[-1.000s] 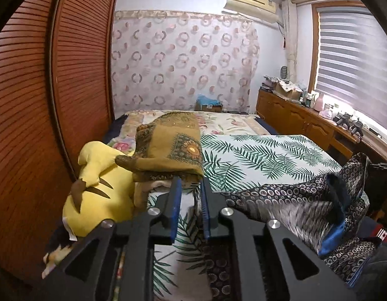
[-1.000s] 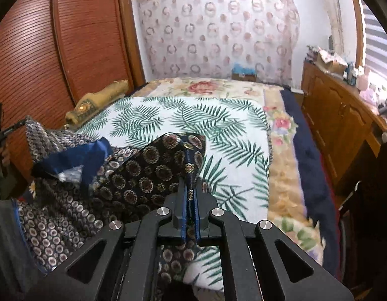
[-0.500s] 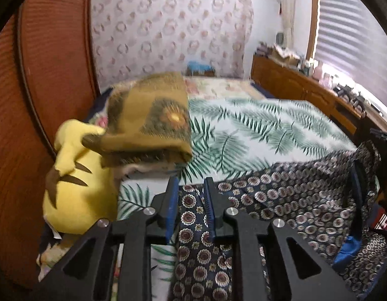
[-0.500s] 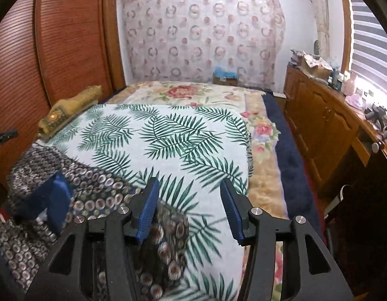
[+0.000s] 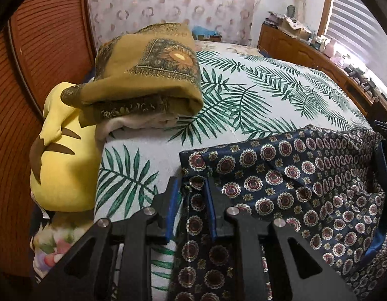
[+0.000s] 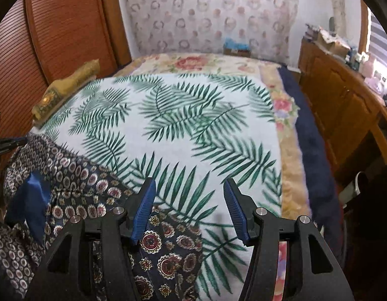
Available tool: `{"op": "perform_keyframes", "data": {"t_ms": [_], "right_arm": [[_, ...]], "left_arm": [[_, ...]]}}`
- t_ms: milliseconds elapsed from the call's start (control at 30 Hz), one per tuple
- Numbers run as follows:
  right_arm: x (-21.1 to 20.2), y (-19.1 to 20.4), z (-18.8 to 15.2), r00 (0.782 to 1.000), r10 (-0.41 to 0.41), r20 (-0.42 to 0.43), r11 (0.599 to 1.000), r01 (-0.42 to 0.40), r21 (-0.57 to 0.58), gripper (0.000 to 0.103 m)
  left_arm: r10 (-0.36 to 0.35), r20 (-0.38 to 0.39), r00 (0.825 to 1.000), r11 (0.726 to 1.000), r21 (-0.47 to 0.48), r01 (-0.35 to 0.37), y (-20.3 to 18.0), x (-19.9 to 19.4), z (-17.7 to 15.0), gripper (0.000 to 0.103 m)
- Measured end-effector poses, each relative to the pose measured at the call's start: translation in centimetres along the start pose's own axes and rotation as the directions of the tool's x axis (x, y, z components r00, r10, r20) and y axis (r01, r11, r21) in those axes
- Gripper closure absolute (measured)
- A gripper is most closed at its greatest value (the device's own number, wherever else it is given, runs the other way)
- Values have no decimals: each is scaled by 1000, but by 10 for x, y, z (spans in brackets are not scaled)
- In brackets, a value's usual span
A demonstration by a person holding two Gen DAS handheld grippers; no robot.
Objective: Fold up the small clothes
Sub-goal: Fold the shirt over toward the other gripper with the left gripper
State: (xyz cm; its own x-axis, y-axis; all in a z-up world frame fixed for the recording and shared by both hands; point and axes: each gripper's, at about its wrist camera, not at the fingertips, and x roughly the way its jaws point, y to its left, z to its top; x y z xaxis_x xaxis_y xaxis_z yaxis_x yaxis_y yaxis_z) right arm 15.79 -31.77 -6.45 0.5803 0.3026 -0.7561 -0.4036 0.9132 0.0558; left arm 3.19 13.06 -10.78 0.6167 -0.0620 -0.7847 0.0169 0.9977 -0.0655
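A dark navy garment with round medallion print lies spread on the palm-leaf bedsheet, its blue lining showing at the right. My left gripper is slightly open, its fingers either side of the garment's left corner, which lies between them. In the right wrist view the same garment lies at the lower left. My right gripper is wide open and empty above the garment's right corner and the sheet.
A folded mustard patterned cloth sits on a pale pillow at the bed's left, beside a yellow plush toy. A wooden louvred wardrobe stands left. A wooden cabinet runs along the right. The bed's right edge has a navy border.
Both grippers lowered the garment onto the bed. The right gripper opened wide and let go of its corner. The left jaws have parted slightly around their corner.
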Motion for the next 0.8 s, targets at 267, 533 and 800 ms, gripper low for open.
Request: {"op": "perform_keyframes", "data": {"t_ms": [267, 533, 800], "right_arm": [[-1, 7, -14, 997, 49, -52, 999, -49, 6, 46], [-11, 15, -31, 995, 72, -64, 997, -71, 21, 38], [5, 12, -39, 994, 19, -111, 999, -15, 36, 38]], "left_arm": [[9, 2, 1000, 1000, 13, -9, -1, 0, 2, 81], [-10, 3, 1000, 1000, 0, 10, 2, 2, 3, 80], [4, -19, 1000, 1000, 14, -3, -5, 6, 8, 77]]}}
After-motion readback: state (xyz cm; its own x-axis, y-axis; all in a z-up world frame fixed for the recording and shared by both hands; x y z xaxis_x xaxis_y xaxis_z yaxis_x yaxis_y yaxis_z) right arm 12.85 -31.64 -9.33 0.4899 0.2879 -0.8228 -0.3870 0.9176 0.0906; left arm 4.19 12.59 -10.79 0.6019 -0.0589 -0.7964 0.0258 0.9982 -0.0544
